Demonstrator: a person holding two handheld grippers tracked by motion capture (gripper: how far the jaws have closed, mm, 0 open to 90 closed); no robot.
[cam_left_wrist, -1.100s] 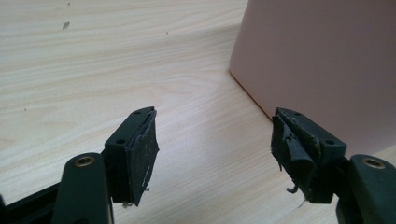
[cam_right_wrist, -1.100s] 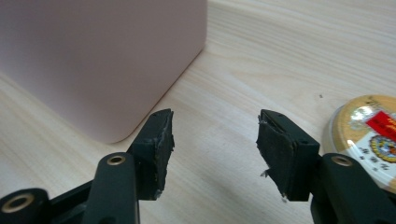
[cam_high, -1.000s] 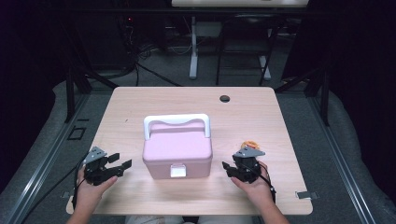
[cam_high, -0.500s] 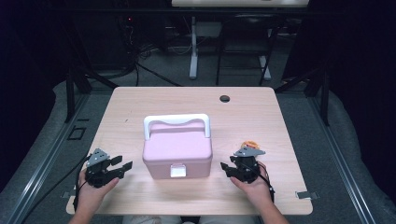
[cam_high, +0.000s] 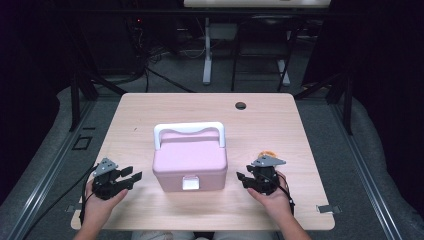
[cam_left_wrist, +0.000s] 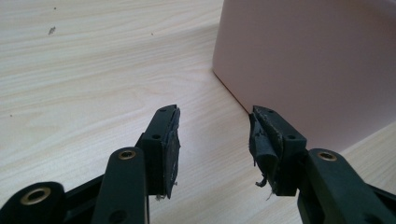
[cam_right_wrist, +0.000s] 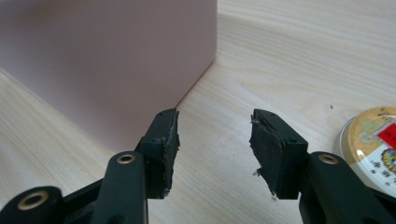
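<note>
A pink lidded box (cam_high: 190, 160) with a white handle (cam_high: 189, 128) and a white front latch (cam_high: 189, 183) stands mid-table, lid down. My left gripper (cam_high: 131, 179) rests low at the box's left, open and empty, jaws aimed at the box's left wall (cam_left_wrist: 308, 60). My right gripper (cam_high: 242, 179) sits at the box's right, open and empty, facing its right wall (cam_right_wrist: 102, 60). Between the left gripper's own jaws (cam_left_wrist: 213, 140) and the right gripper's own jaws (cam_right_wrist: 213, 142) only bare wood shows. A small round tin (cam_right_wrist: 371, 140) with a gold and red label lies just beyond the right gripper.
The light wooden table (cam_high: 280, 130) has a dark cable hole (cam_high: 240, 105) near its far edge. The tin's orange edge (cam_high: 269, 154) peeks out behind the right gripper. Dark floor, rails and table legs surround the table.
Both grippers have crept slightly inward toward the box's sides. The box has not moved.
</note>
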